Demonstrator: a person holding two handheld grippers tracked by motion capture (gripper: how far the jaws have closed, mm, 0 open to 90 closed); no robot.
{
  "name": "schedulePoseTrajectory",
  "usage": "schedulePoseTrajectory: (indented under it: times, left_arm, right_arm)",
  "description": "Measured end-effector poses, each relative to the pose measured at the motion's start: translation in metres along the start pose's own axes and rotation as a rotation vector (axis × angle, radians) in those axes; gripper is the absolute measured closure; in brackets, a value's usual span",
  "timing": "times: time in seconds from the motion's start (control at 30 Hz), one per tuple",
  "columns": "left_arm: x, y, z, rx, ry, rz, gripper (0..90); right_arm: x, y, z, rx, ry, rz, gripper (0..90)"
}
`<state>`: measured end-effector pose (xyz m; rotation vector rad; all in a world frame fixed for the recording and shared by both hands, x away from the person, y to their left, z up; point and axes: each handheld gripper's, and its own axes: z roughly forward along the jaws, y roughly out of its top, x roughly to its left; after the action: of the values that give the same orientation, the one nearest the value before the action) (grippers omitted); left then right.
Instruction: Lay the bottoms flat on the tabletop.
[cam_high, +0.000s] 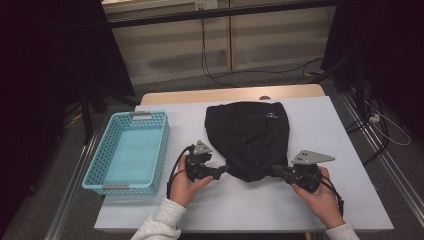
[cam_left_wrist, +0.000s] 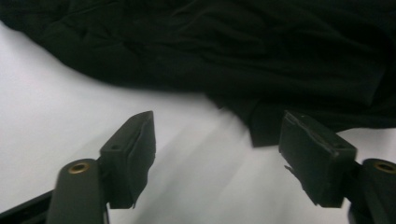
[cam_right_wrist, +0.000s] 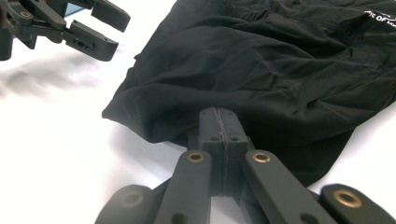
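Observation:
A black garment (cam_high: 247, 135) lies crumpled on the white table (cam_high: 250, 210), with small white print near its far end (cam_right_wrist: 380, 16). My right gripper (cam_high: 276, 170) is at its near right edge; in the right gripper view the jaws (cam_right_wrist: 219, 114) are pressed together, shut on the hem of the garment (cam_right_wrist: 261, 60). My left gripper (cam_high: 222, 170) is at the near left edge. Its jaws (cam_left_wrist: 219, 144) stand open just short of the dark cloth (cam_left_wrist: 210, 46), with only bare table between them. The left gripper (cam_right_wrist: 100, 28) also appears open at the top left of the right gripper view.
A light blue perforated basket (cam_high: 97, 155) stands at the table's left side, with nothing inside. Bare white table surface lies in front of the garment and to its right. Cables run along the floor beyond the far edge.

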<state>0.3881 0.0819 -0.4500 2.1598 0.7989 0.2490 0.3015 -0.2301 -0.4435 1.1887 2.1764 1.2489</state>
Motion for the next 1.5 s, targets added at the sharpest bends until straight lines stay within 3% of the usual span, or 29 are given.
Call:
schedulePoseTrajectory:
  times: [0.03,0.13,0.27,0.37,0.47,0.5,0.57,0.7,0.9,1.1,1.27,1.37,1.5]
  left_arm:
    - [-0.001,0.000,0.002,-0.012,0.003,0.002,32.6]
    - [-0.003,0.001,0.012,0.017,0.001,0.025,38.9]
    - [-0.004,0.003,0.023,0.022,0.000,0.015,43.0]
    - [-0.005,0.004,0.029,0.021,0.020,0.040,48.2]
    - [-0.005,0.008,0.032,0.030,0.022,0.035,54.3]
    - [-0.006,0.010,0.032,0.044,0.035,0.038,58.6]
    - [-0.007,0.012,0.033,0.053,0.020,0.019,72.0]
    - [-0.012,0.015,0.036,0.067,0.006,-0.001,88.0]
    - [-0.006,0.014,0.022,0.054,-0.041,-0.065,89.6]
    - [0.009,0.007,-0.005,0.031,-0.034,-0.090,89.8]
    - [0.008,0.009,-0.006,0.033,-0.047,-0.078,89.7]
    - [0.008,0.012,-0.007,0.046,-0.043,-0.081,89.7]
    - [0.011,0.016,-0.016,0.015,-0.016,-0.090,89.7]
  right_arm:
    - [0.000,0.000,0.001,0.005,-0.002,-0.008,90.0]
    - [-0.001,0.001,0.000,0.002,-0.011,-0.005,90.0]
    - [-0.004,-0.001,-0.001,0.001,-0.018,0.009,90.0]
    - [-0.007,-0.003,-0.002,0.004,-0.020,0.021,90.0]
    - [-0.009,-0.007,0.000,0.020,-0.027,0.026,90.0]
    - [-0.010,-0.009,0.000,0.024,-0.030,0.024,90.0]
    - [-0.011,-0.011,0.001,0.031,-0.031,0.027,90.0]
    - [-0.012,-0.012,0.002,0.038,-0.040,0.027,90.0]
    - [-0.014,-0.014,-0.003,0.036,-0.046,0.033,90.0]
    - [-0.024,-0.019,-0.023,0.011,-0.087,0.065,90.0]
    - [-0.026,-0.024,-0.030,0.011,-0.108,0.072,90.0]
    - [-0.019,-0.023,-0.026,0.024,-0.078,0.049,88.3]
    - [-0.007,-0.016,-0.021,0.013,-0.035,0.033,74.4]
